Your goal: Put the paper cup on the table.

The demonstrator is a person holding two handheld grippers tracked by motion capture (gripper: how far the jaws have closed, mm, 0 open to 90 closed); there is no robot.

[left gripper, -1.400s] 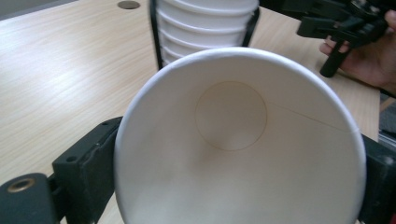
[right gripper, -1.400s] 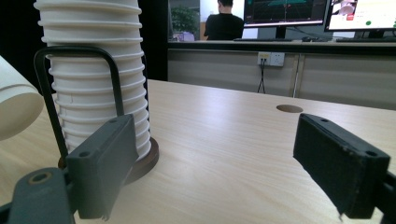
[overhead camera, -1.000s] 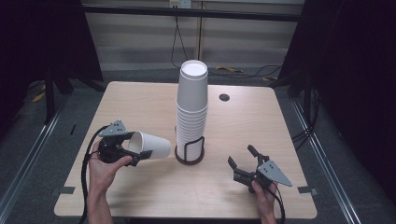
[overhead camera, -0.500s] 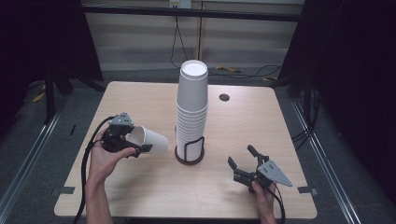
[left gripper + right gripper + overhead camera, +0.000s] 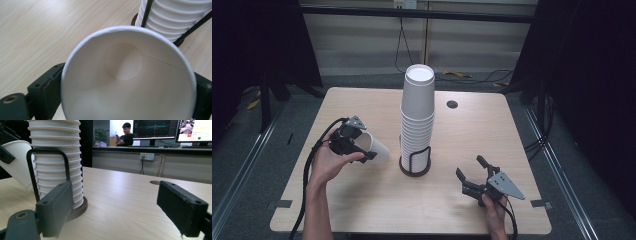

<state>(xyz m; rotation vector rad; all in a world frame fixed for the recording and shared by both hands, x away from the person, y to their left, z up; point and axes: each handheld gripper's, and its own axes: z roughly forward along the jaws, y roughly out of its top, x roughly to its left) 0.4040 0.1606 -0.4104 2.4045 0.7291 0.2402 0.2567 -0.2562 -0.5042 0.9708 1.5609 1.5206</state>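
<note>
- High view: on a wooden tabletop, the left tool grips a single paper cup lying on its side, its long axis running toward the tall cup stack in a wire holder just to its right. The right tool rests near the front edge, farther from the stack.
- Left gripper view: the cup's open mouth faces the camera, clamped between both jaws; the stack stands just beyond.
- Right gripper view: the jaws stand wide apart, holding nothing; stack ahead-left.
</note>
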